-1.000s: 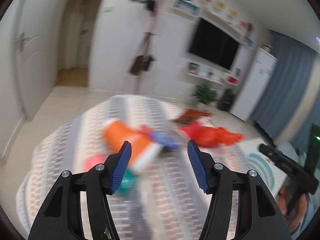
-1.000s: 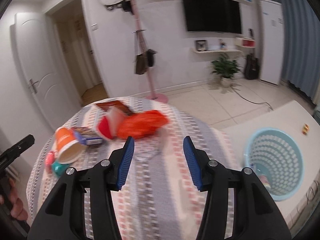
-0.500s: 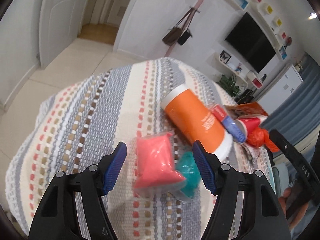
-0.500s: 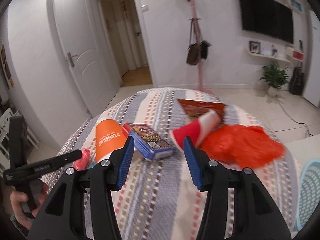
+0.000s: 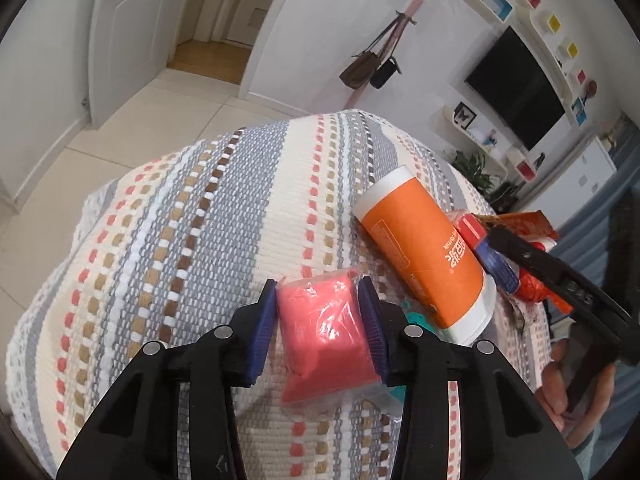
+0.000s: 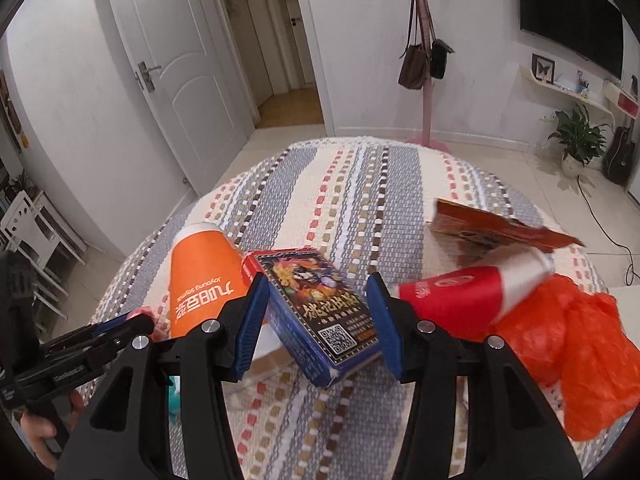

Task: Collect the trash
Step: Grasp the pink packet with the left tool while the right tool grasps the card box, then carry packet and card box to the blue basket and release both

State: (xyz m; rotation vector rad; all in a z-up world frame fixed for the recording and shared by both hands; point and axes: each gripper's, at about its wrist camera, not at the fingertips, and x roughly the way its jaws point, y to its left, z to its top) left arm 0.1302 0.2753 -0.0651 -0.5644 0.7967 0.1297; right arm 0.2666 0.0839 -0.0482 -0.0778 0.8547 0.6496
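The left gripper (image 5: 320,312) is low over the counter (image 5: 192,240), which is covered with a striped woven cloth. Its jaws are pinching a pink packet (image 5: 326,332) in clear plastic: both blue pads (image 5: 262,328) touch the sides of the packet. The packet lies on the cloth, and I cannot tell if it is lifted. A teal packet (image 5: 416,316) shows partly behind the right pad, just beside the pink one.

An orange cup (image 5: 428,256) with a white rim lies on its side to the right of the pink packet, with its wide end near the teal packet. Behind the cup there is a small card box (image 5: 494,260), mostly hidden.

In the right wrist view the right gripper (image 6: 318,312) has its jaws spread, one on each side of the card box (image 6: 320,308). The pads are near the box, but a gap shows at both sides. The box is dark blue with a printed picture and a square code, and it leans on the orange cup (image 6: 204,276). To the right lies a red paper cup (image 6: 476,292) on its side, blurred, touching an orange plastic bag (image 6: 568,352). A brown snack wrapper (image 6: 488,228) lies behind the red cup.

The left gripper (image 6: 100,332) appears at the left edge of this view, close to the orange cup, with the pink packet (image 6: 154,322) between its jaws
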